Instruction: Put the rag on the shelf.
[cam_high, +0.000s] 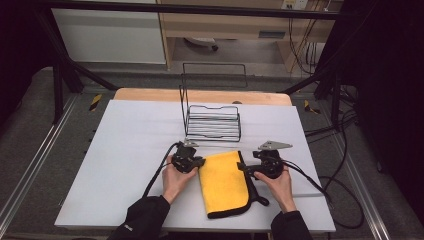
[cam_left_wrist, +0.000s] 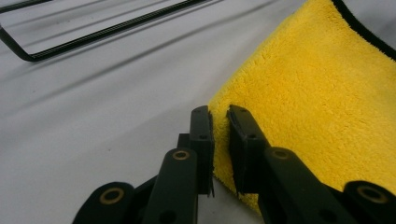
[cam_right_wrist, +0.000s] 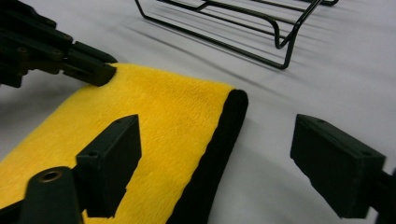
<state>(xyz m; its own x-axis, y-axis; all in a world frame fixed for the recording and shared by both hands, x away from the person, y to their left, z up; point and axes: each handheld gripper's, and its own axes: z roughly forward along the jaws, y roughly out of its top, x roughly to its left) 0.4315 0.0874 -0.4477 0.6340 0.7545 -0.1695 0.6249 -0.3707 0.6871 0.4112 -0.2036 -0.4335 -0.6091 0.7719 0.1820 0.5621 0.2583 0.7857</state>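
Seen from above, a person's two hands worked at a white tabletop, their forearms cut off by the bottom edge of the high view. At left, the left hand-held gripper was pinched nearly closed on the near-left corner of a folded yellow cloth, its jaws gripping the plush edge. The cloth, edged in black, lay at the tabletop's centre front, its lower right edge partly hidden under the right hand-held gripper, whose jaws stood wide apart, straddling the black-trimmed edge without touching it. Behind the cloth stood a black wire rack, cropped in both gripper views. No brand or writing could be read anywhere.
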